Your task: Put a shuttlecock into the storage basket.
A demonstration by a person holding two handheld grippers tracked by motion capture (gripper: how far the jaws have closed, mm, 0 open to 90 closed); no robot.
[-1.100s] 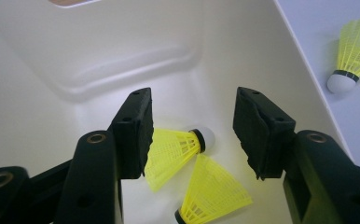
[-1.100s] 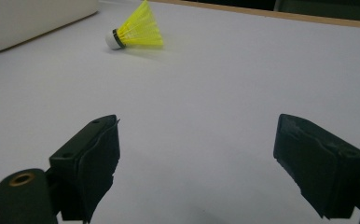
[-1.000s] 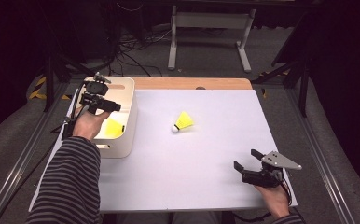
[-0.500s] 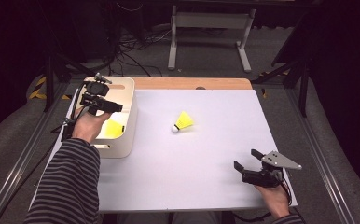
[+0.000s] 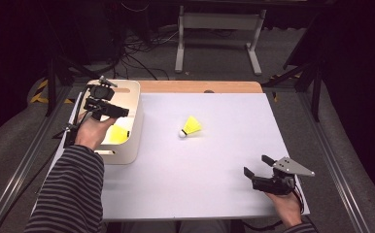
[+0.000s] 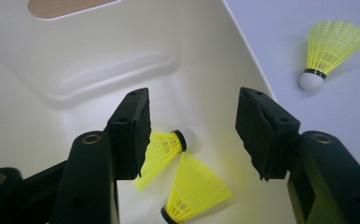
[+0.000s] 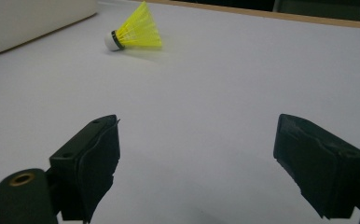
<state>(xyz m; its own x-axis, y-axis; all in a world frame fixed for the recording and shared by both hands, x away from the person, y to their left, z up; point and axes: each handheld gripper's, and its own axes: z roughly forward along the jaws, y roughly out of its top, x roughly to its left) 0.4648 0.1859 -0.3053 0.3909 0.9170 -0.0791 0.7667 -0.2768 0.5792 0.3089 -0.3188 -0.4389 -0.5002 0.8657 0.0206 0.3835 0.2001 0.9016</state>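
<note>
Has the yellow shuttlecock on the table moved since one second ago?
No. The yellow shuttlecock lies at the same spot on the table, just as far right of the cream bin.

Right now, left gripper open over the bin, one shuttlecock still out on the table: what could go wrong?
1. The left gripper hangs open over two shuttlecocks lying in the bin; lowering could crush a skirt.
2. The last shuttlecock lies on its side mid-table, likely to roll or deform if pinched by the feathers.
3. The right gripper rests far from it; a long reach is needed.
</note>
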